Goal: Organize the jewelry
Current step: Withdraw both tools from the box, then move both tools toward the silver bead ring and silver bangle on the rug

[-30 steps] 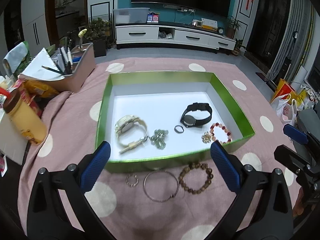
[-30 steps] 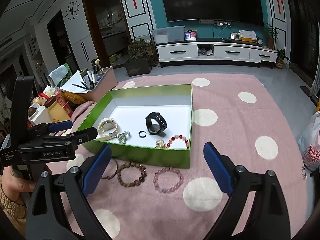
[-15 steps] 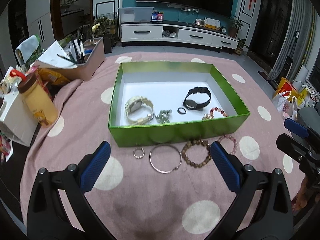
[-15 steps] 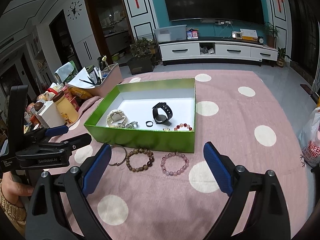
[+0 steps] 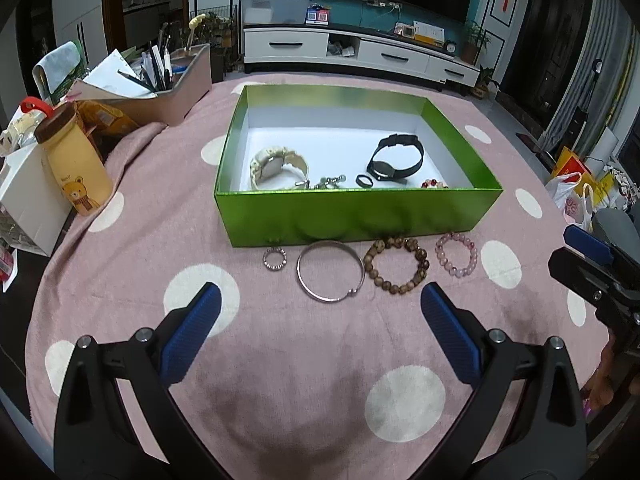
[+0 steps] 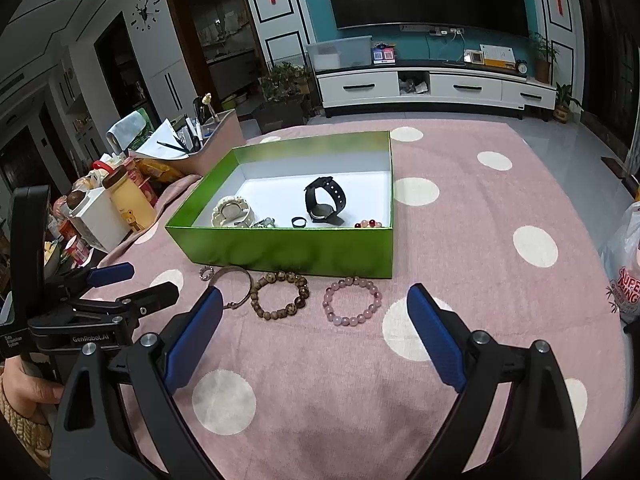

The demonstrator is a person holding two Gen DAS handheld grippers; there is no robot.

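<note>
a pink dotted cloth [image 5: 280, 360] covers my bench. on it the green box [image 5: 356, 216] holds two watches, and just in front lie a small ring [image 5: 275, 258], silver bangle [image 5: 330, 270], brown bead bracelet [image 5: 396, 266] and pink bead bracelet [image 5: 457, 254]. my left gripper [image 5: 320, 306] and right gripper [image 6: 314, 304] hover wide open, empty.
</note>
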